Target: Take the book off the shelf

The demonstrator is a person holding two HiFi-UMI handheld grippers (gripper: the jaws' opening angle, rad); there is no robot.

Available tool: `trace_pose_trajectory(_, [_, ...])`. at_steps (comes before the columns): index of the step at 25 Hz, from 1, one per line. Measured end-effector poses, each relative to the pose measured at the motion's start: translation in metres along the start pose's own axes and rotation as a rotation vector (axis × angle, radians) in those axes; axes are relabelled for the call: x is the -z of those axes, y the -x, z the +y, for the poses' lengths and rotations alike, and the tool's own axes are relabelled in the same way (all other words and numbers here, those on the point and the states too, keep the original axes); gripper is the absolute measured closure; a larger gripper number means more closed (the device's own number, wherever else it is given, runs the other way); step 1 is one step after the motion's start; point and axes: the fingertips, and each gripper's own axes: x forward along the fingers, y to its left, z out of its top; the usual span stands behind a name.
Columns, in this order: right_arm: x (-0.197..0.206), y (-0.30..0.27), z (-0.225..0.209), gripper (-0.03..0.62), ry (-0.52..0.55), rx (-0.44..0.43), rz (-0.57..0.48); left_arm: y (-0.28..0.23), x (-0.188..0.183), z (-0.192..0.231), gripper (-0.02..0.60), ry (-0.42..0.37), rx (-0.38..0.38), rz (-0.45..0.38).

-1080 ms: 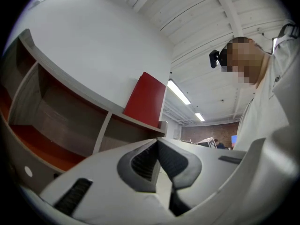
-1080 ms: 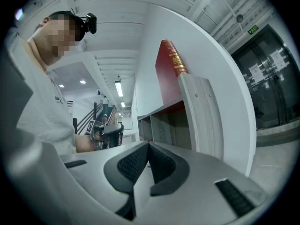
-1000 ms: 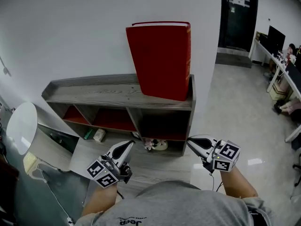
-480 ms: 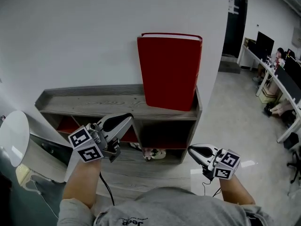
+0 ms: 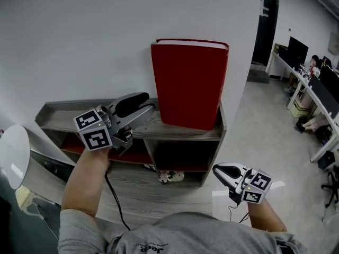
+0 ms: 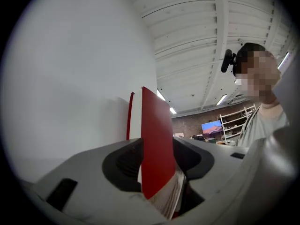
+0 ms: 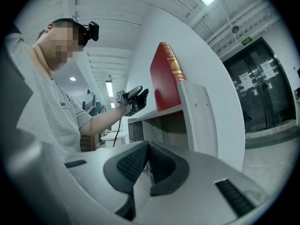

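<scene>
Note a grey wood-grain shelf unit [image 5: 63,118] against a plain white wall [image 5: 79,36], spanning 9 to 3 o'clock in the head view. See a low raised lip round its top and open, red-lined compartments beneath. Spot small pale clutter [image 5: 172,176] by the lowest compartment near 6 o'clock, too small to identify. Mark a white round disc-shaped object [image 5: 13,155] at 8 o'clock, a dark glass door [image 5: 267,20] at 1 o'clock, and office desks with dark monitors [image 5: 296,49] at 2 o'clock.

Find the large red hardcover book [image 5: 190,83] at 12 o'clock, upright on its lower edge at the right end of the shelf top, close to the wall. Record a plain red cover, a white page block along the top, and gilt print on the spine in the right gripper view.

Place the left gripper [image 5: 150,103] at 10 o'clock over the shelf top, tips just beside the book's lower left edge, with a black cable [image 5: 114,202] trailing below the forearm. Read its jaws as apart, just been opening. See the book's page edge lined up with the gap, pads not pressing on it.

Place the right gripper [image 5: 216,169] at 5 o'clock, low, well apart from the book, jaws closed together on nothing.
</scene>
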Motion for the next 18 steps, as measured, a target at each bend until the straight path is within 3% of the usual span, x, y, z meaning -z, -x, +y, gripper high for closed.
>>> trace_pose_trajectory(7, [0.001, 0.003, -0.004, 0.583, -0.006, -0.004, 0.000, -0.038, 0.004, 0.028, 0.140, 0.072, 0.058, 0.084])
trace_pose_trajectory(12, [0.003, 0.008, -0.009, 0.583, -0.017, 0.005, -0.003, -0.059, 0.011, 0.040, 0.120, 0.077, 0.081, 0.127])
trace_pose_trajectory(18, [0.005, 0.016, -0.014, 0.583, -0.027, 0.015, -0.011, -0.078, 0.021, 0.027, 0.118, 0.070, 0.189, 0.173])
